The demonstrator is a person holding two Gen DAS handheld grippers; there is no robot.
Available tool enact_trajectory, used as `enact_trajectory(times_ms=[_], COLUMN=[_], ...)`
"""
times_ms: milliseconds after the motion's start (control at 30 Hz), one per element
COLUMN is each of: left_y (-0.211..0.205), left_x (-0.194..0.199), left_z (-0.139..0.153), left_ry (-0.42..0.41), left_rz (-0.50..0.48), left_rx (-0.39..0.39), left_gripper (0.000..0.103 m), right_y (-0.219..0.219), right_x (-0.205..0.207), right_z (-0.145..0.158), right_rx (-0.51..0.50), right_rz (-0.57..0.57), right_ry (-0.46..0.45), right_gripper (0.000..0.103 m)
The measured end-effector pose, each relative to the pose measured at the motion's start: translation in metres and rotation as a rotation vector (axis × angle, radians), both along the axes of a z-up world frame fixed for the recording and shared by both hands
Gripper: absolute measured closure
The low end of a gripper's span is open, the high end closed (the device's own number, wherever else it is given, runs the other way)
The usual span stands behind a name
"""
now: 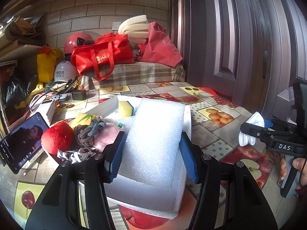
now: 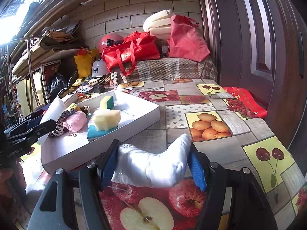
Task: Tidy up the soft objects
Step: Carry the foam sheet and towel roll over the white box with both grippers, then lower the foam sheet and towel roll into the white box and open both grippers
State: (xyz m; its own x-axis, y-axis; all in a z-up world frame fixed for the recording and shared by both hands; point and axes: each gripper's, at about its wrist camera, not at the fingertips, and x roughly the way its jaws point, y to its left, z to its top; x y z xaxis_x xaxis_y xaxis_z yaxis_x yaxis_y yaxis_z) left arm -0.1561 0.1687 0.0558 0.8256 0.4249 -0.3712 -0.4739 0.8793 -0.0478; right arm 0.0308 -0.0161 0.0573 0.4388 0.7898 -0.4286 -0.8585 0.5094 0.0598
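My left gripper [image 1: 151, 143] is shut on a white foam block [image 1: 159, 118], which tilts over the near end of a white box [image 1: 145, 197]. The box holds a red plush apple [image 1: 57, 138], a pink plush [image 1: 107, 134], scrunchies [image 1: 88, 132] and a yellow-green sponge [image 1: 125, 108]. My right gripper [image 2: 153, 149] is shut on a white sock [image 2: 153, 164] just above the fruit-print table, to the right of the box [image 2: 107, 141]. The right wrist view also shows a yellow sponge on a blue one [image 2: 105, 120], and the left gripper [image 2: 48, 122] with the foam block [image 2: 55, 107].
A lit phone [image 1: 23, 141] leans left of the box, with chargers and cables behind it. Red bags [image 1: 101, 55] and foam rolls pile on a plaid-covered bench at the back. A door stands on the right, with a red bag [image 2: 245, 101] by the table's edge.
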Motion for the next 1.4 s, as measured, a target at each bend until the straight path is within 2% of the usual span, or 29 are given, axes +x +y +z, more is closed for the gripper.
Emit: enact_trajectory(times_ms=[267,500,700,967,1100,1267,1400], left_y=[-0.001,0.000,0.014,0.042,0.054,0.057,0.071], left_x=[0.001,0.002,0.008,0.007,0.010,0.016,0.018], left_z=[0.000,0.001,0.001,-0.001,-0.004,-0.004,-0.005], left_ry=[0.004,-0.004,0.006,0.005,0.023,0.036,0.036], left_rz=[0.014,0.027,0.052,0.097,0.103,0.116,0.132], left_rx=[-0.003,0.021,0.024,-0.035,-0.091,-0.083,-0.101], left_gripper=[0.047,0.047,0.047,0.047,0.047,0.048,0.048], right_y=[0.015,0.039,0.059,0.084,0.100,0.120,0.138], right_x=[-0.013,-0.030,-0.031,-0.045,-0.051,-0.053,-0.041], right_z=[0.002,0.003,0.003,0.005,0.005,0.001,-0.007], right_rx=[0.040,0.038,0.040,0.061,0.054,0.009,-0.047], right_rz=[-0.002,0.058,0.088,0.138,0.172,0.225,0.260], right_ry=[-0.015,-0.056,-0.028,-0.045,-0.051,-0.024,0.059], right_gripper=[0.035,0.035,0.035,0.035,0.035,0.035,0.035])
